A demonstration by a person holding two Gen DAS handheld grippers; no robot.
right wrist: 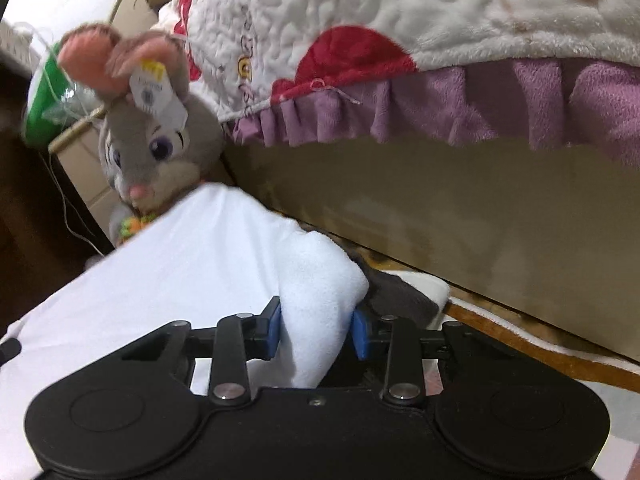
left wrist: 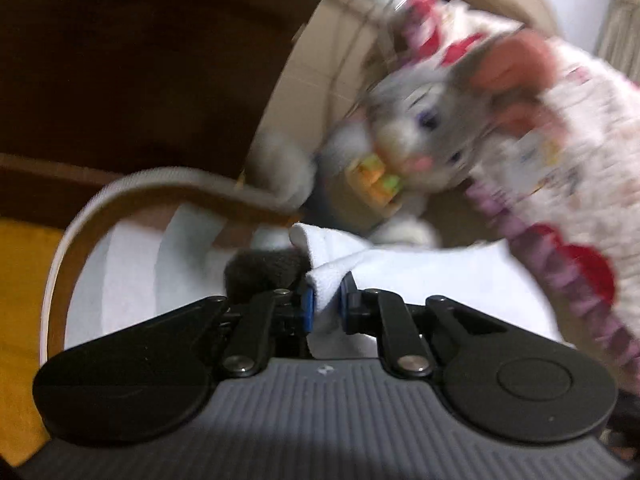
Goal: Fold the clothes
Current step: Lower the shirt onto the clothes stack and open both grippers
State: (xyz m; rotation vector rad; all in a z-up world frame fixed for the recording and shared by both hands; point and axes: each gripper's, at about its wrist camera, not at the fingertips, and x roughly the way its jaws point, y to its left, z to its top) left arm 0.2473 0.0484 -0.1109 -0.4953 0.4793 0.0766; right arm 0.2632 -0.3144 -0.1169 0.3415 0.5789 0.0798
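Left gripper (left wrist: 325, 309): your blue pads are pinching a bunched edge of the white garment (left wrist: 420, 276). The cloth fills the gap between the jaws and a folded corner sticks out past the tips. The pinch looks thin, so keep the squeeze firm and do not yank.
White garment, left view: it runs from your left gripper off to the right as a broad sheet. A dark grey cloth piece (left wrist: 260, 270) lies just beside the left jaw, touching the white fabric. I cannot tell whether it is part of the same garment.
Surface, left view: a rounded, pale-rimmed brown edge (left wrist: 160, 184) curves behind the cloth. The view is smeared, so judge your clearance from the right view.
Plush rabbit (right wrist: 156, 148): it sits near the far edge of the garment, against a cardboard box (right wrist: 460, 208). Carry the fold clear of it so the cloth does not drag on it.
Right gripper (right wrist: 316, 330): your pads are clamped on a thicker wad of the white garment, well seated between the jaws. The sheet stretches away to the left, fairly taut.
Step in hand, as I judge it: carrying one held edge over to make a fold. Move both grippers together at the same height, keep the edge straight between them, and lay it down before you let go.
Quilted blanket (right wrist: 400, 32): it hangs above on the right; stay beneath its purple frill.
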